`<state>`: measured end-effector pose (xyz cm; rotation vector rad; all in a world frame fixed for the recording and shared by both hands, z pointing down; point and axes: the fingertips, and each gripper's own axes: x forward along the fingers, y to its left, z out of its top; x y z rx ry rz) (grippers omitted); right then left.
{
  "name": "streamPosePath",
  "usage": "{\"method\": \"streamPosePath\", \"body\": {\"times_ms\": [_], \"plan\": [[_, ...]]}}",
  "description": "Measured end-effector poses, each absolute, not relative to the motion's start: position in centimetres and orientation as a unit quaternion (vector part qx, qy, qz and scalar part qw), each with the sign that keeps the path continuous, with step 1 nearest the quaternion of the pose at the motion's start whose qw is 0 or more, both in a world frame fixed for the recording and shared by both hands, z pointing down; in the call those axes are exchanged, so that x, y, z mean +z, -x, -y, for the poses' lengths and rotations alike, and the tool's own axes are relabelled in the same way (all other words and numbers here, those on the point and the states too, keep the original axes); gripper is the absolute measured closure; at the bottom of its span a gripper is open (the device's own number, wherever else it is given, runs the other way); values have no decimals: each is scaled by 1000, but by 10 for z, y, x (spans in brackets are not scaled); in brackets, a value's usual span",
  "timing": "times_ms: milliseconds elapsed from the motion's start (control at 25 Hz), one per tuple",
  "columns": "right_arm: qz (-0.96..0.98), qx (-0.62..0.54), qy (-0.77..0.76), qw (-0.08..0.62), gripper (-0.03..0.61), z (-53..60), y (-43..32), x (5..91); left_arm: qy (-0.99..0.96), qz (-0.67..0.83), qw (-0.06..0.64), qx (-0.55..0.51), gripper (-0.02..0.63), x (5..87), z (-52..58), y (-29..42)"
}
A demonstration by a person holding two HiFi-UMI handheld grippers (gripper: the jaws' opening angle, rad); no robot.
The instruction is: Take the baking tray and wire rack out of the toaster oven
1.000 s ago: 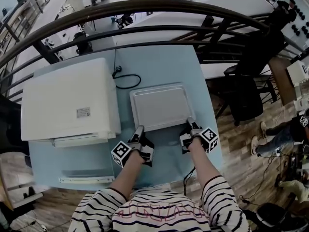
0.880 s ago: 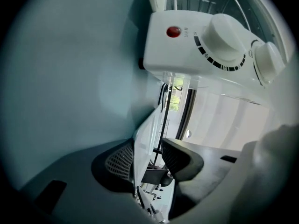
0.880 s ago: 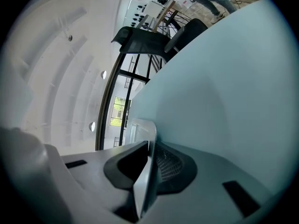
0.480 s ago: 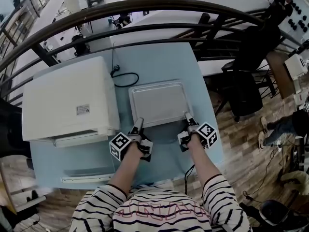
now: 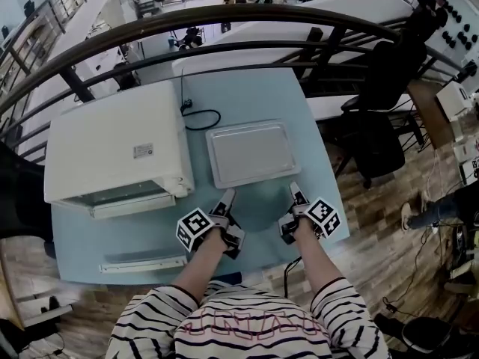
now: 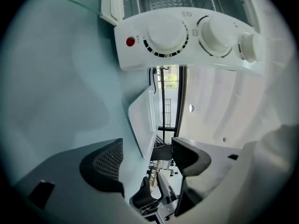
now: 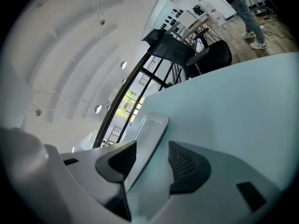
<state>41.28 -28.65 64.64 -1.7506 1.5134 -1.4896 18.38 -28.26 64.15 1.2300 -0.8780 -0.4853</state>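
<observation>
The baking tray (image 5: 253,153) lies flat on the bench (image 5: 254,88), just right of the toaster oven (image 5: 112,144). The left tongs (image 5: 228,197) and right tongs (image 5: 295,193) have just been opening. Both are released and empty, just short of the tray's near edge.

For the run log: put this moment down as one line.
baking tray: on table beside toaster oven | left gripper: jaws just opening, nothing between | right gripper: jaws just opening, nothing between
</observation>
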Motion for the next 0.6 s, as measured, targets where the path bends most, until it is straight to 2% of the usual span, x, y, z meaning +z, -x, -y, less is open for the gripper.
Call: {"method": "streamPosePath", "body": {"times_ms": [280,600], "plan": [[-573,-507,621,171,367,208,-377,633,-625,376,655,-195,310,608,220,-161],[-617,-485,595,174,368,135,-310,600,-696,385,576,-189,310,567,151,-101]]}}
